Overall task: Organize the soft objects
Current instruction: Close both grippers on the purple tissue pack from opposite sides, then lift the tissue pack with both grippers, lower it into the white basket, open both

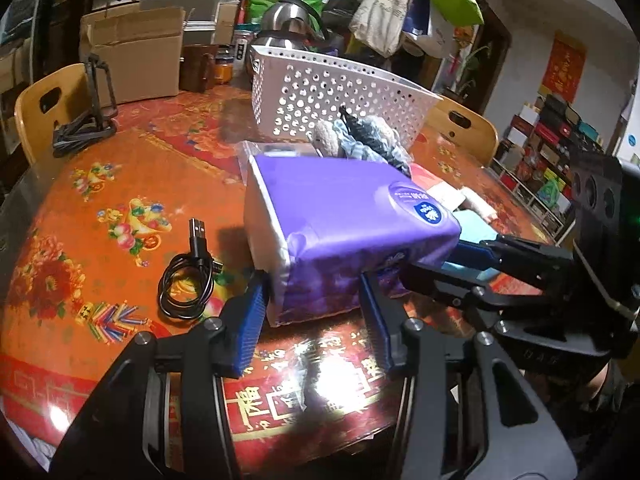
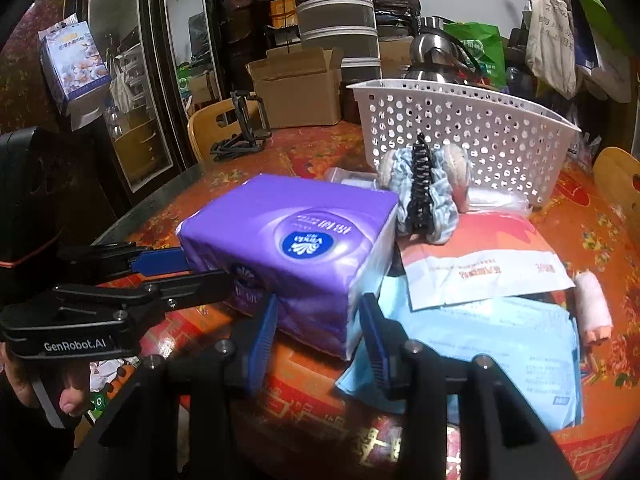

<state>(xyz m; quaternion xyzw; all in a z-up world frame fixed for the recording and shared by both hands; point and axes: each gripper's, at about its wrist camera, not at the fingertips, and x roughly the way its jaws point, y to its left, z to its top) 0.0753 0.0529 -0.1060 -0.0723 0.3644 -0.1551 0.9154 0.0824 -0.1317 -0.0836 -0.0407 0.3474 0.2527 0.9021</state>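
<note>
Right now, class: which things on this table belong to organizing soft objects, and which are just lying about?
Job:
purple tissue pack
scrunchies
blue packet
white basket

Lying about:
black cable
cardboard box
phone stand
kettle

A cluttered, dimly lit room. A round table point(image 1: 100, 184) wears a glossy red and orange flowered cover that reflects a bright lamp glare. Wooden chairs point(image 1: 44, 108) stand at its far edge. Behind are cardboard boxes point(image 1: 136, 64), a steel kettle point(image 1: 288, 12) and hanging tote bags point(image 1: 384, 8). A white wall carries a red poster point(image 1: 563, 68) above low shelves point(image 1: 548, 168) of coloured boxes.
</note>
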